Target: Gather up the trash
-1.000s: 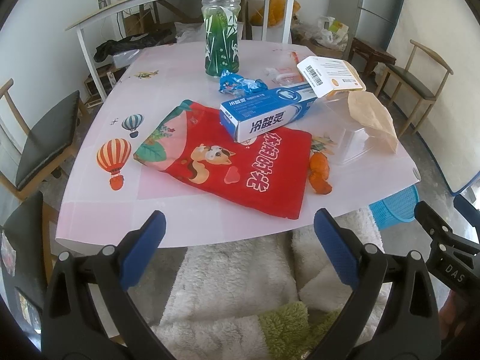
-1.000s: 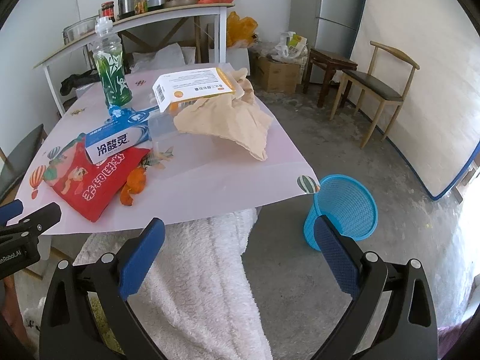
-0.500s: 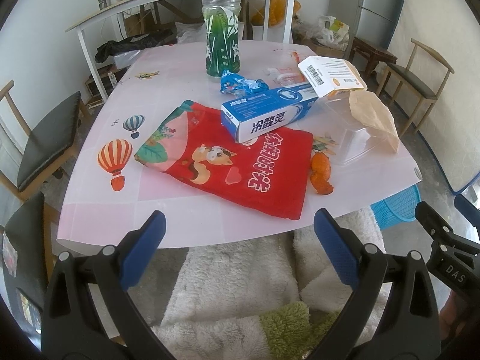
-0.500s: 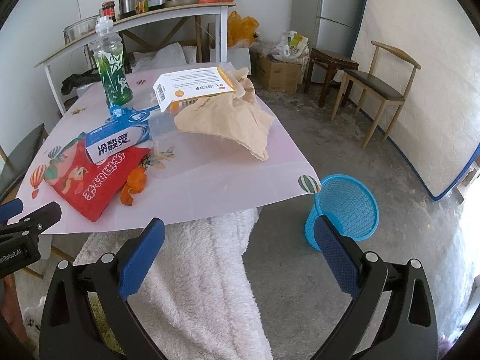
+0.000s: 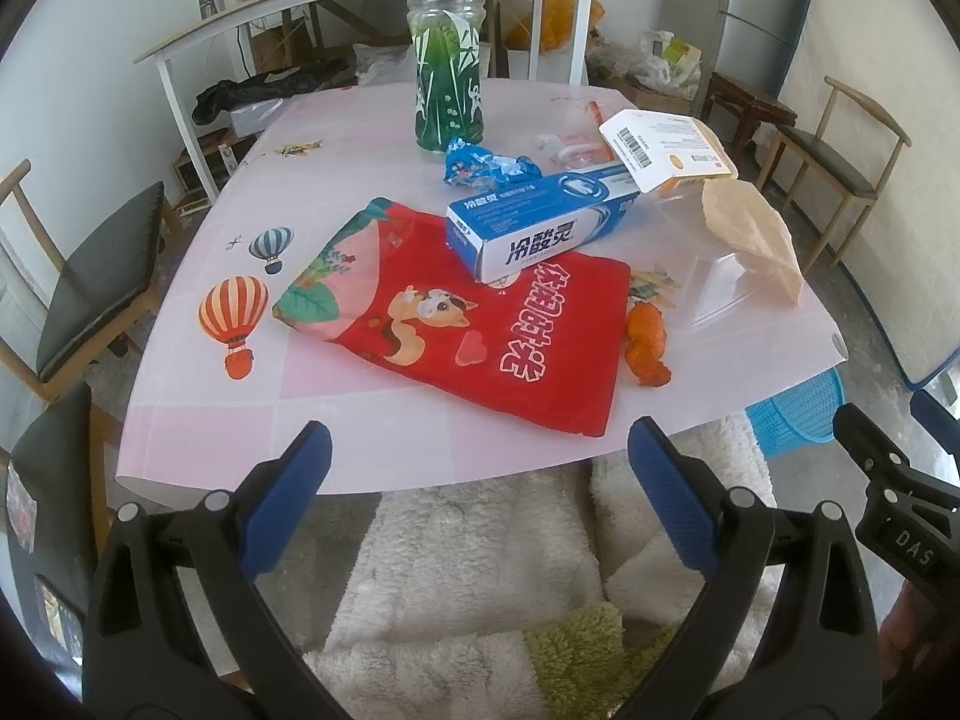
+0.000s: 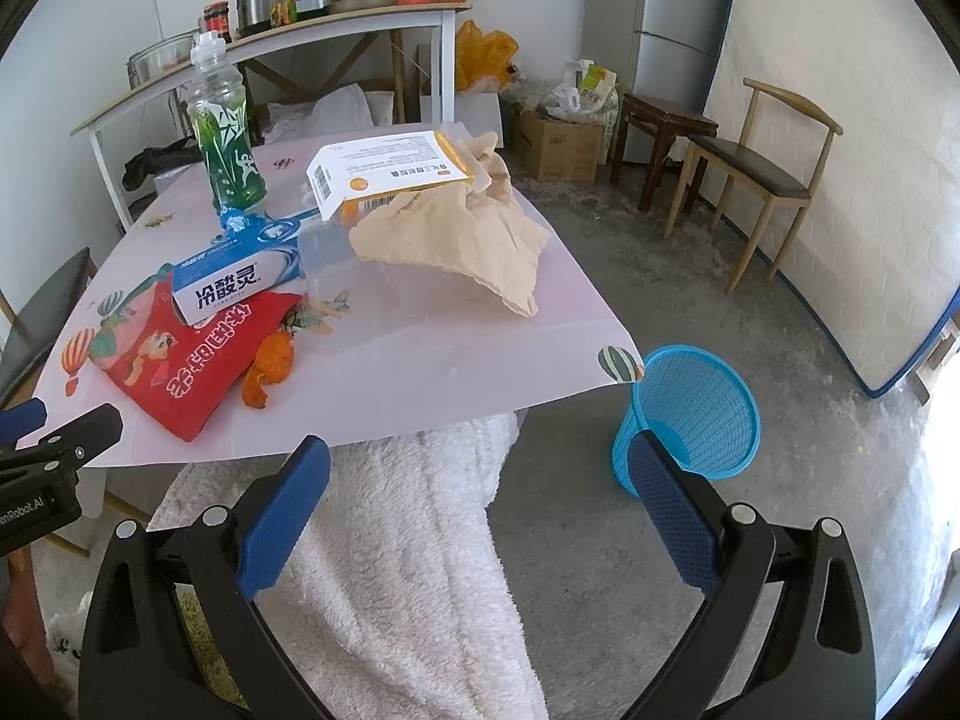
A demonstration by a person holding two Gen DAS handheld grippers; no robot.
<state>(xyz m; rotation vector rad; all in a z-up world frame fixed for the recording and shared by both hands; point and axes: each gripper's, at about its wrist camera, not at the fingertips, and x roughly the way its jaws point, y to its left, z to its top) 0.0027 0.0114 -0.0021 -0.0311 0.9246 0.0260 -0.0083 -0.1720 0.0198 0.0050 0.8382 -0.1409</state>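
A: Both grippers are hanging short of the table (image 5: 360, 456) with nothing in them. The left gripper (image 5: 477, 504) is standing with its jaws spread wide, and the right gripper (image 6: 477, 504) likewise.

B: Where is the trash lying?

A: All of it is sitting ahead of the left jaws: the red bag (image 5: 480, 324) closest, with the toothpaste box (image 5: 540, 228) resting on its far edge. The orange peel (image 5: 645, 342) is lying ahead of the right-hand jaw, just beside the bag's corner. The blue wrapper (image 5: 486, 168) and the bottle (image 5: 447, 78) are standing farther off, beyond the box.

B: And the bin?

A: The blue basket (image 6: 690, 414) is sitting on the floor just past the right gripper's right-hand jaw, below the table corner.

B: So what is worrying you?

A: Pulling the red bag first is probably risking the box: it is leaning on the bag and could slide off or knock the peel over the edge. The flat bag is also giving the jaws little to pinch, so they may be skating over it. And the paper bag (image 6: 468, 240), draped over the clear container (image 6: 336, 252) with a card (image 6: 390, 171) on top, is looking ready to spill if nudged.
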